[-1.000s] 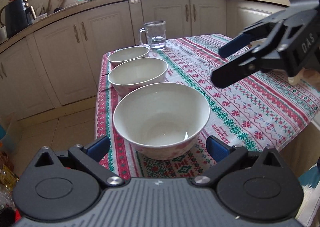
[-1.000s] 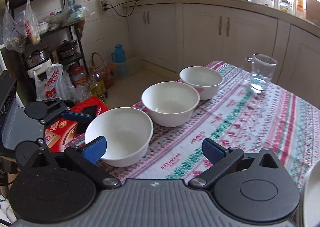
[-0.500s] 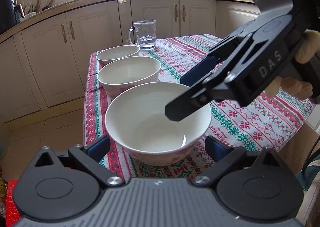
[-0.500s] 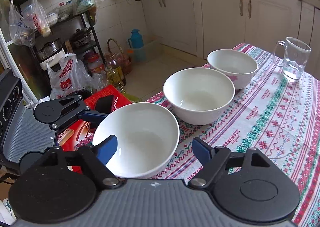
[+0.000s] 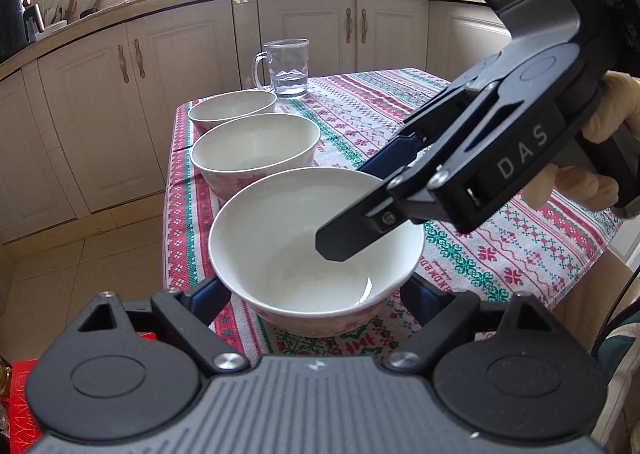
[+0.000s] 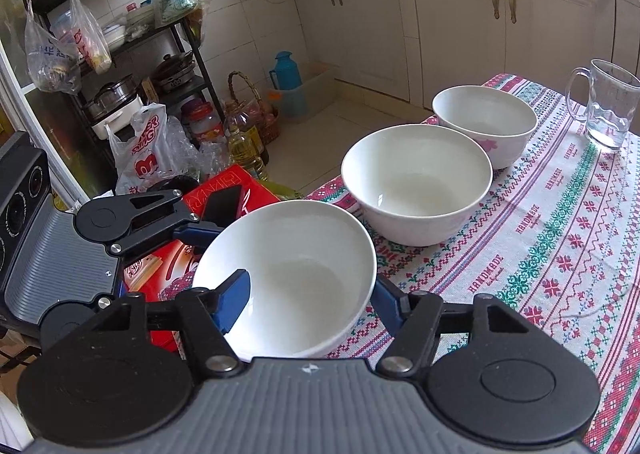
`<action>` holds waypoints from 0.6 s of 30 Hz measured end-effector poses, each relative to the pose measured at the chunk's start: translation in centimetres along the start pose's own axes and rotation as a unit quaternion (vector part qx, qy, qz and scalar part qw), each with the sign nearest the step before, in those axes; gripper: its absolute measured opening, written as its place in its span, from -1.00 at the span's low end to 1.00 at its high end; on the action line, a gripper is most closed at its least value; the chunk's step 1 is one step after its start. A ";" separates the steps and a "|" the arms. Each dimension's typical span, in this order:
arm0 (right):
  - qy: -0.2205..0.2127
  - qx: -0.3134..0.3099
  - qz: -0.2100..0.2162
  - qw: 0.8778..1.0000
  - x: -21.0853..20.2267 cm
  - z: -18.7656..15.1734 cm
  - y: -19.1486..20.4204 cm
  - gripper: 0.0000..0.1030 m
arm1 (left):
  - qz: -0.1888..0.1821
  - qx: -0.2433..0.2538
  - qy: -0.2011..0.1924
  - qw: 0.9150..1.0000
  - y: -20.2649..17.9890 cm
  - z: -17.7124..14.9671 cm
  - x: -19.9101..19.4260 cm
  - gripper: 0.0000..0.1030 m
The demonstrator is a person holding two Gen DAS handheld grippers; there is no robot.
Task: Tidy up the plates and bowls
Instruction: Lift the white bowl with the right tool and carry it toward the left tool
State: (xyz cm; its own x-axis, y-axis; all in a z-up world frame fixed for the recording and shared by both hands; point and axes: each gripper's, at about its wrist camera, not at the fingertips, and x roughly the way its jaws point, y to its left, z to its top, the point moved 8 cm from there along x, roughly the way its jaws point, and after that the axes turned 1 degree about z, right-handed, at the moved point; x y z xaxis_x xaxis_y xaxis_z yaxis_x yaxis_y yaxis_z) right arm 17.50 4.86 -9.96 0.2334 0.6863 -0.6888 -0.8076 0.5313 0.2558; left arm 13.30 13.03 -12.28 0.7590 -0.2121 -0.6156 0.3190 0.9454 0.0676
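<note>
Near bowl (image 6: 288, 274), at surface (image 5: 500, 254) edge: right tool (image 6: 306, 300) closing across its rim, left tool (image 5: 316, 294) narrowing around its base, contact unclear; next, lifting into middle bowl (image 6: 416, 182).

A glass mug (image 5: 286, 68) (some water inside) stands on the patterned tablecloth (image 5: 500, 250) near white cabinets (image 5: 168, 94).

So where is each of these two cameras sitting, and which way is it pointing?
Left wrist: rides the left gripper, facing past the nearest bowl towards the cabinets. Its fingers, which have just been closing, flank that bowl. The right gripper and the hand holding it enter from the right.
Right wrist: rides the right gripper, facing across that bowl towards a shelf rack. Its fingers, also just closing, straddle the bowl's rim.
Shared: that bowl, the glass mug, both grippers.
</note>
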 end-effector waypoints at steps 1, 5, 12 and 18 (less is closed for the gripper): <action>0.000 0.000 -0.001 1.000 0.0 0.0 0.0 0.39 | 0.000 0.001 0.002 1.000 -0.1 0.0 0.0 0.76; -0.004 0.001 -0.002 1.000 -0.5 -0.1 0.1 0.39 | -0.001 0.006 0.002 1.000 -0.4 0.4 0.0 0.76; -0.019 0.007 -0.016 1.000 -2.5 -0.5 -0.3 0.39 | -0.015 0.025 -0.004 1.000 -1.9 1.6 0.0 0.76; -0.032 0.021 -0.044 0.998 -4.8 -1.6 -1.5 0.39 | -0.040 0.044 -0.011 0.998 -4.0 2.8 0.7 0.76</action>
State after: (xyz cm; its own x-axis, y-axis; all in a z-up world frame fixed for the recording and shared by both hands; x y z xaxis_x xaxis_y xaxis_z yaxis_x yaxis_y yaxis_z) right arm 16.79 -0.01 -8.11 0.3373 0.6653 -0.6660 -0.7593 0.6105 0.2253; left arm 14.13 8.40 -10.77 0.7404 -0.2924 -0.6052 0.4276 0.8996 0.0884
